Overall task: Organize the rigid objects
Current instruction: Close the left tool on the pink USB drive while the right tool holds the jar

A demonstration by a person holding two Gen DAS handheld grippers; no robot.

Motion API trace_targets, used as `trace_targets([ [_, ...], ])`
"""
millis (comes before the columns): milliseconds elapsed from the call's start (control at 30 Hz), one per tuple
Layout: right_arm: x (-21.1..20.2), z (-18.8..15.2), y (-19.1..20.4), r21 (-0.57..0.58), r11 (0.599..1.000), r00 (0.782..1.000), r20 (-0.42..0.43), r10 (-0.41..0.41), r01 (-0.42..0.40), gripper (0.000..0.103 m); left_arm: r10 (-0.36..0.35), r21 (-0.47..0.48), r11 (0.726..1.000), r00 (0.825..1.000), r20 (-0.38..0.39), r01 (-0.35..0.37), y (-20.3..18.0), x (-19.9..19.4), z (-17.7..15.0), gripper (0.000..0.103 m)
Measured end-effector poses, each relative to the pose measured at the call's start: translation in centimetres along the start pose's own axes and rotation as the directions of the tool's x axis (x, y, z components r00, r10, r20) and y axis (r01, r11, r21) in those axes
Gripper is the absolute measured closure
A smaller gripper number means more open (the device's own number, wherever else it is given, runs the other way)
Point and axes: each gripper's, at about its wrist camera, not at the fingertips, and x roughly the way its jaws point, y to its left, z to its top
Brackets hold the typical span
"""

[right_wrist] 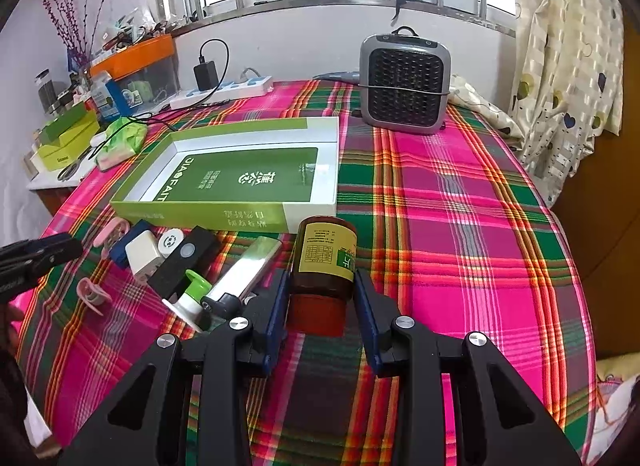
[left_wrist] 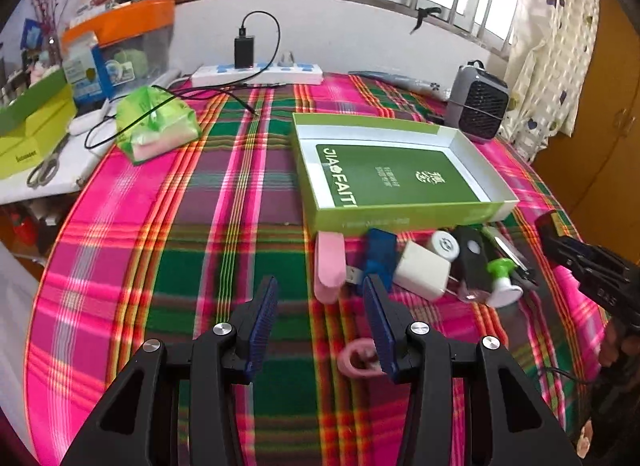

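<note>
So the right gripper (right_wrist: 322,298) has its blue pads clamped on a brown jar (right_wrist: 325,262) with a yellow label, held just near of the open green box (right_wrist: 224,217) on the plaid cloth (right_wrist: 460,225). The left gripper (left_wrist: 320,314) hangs with its fingers spread and nothing between them, a pink clip (left_wrist: 358,358) lying by its right finger. The remaining small stuff, like the white charger (left_wrist: 422,274) and pink case (left_wrist: 330,266), sits piled against the box's near wall.
</note>
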Motion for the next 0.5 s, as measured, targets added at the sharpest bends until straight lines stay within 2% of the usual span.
trace_targets([
  [300,0.5,0.2,-0.2,0.006,1.0,1.0,-0.008,-0.006,0.006,0.068,0.006,0.058,0.998,0.999,-0.036,-0.004,-0.7,2.4,1.2,0.06],
  [500,1.0,0.4,-0.4,0.012,1.0,1.0,-0.018,-0.004,0.004,0.068,0.03,0.063,0.998,0.998,-0.05,-0.027,-0.9,3.5,1.6,0.06],
])
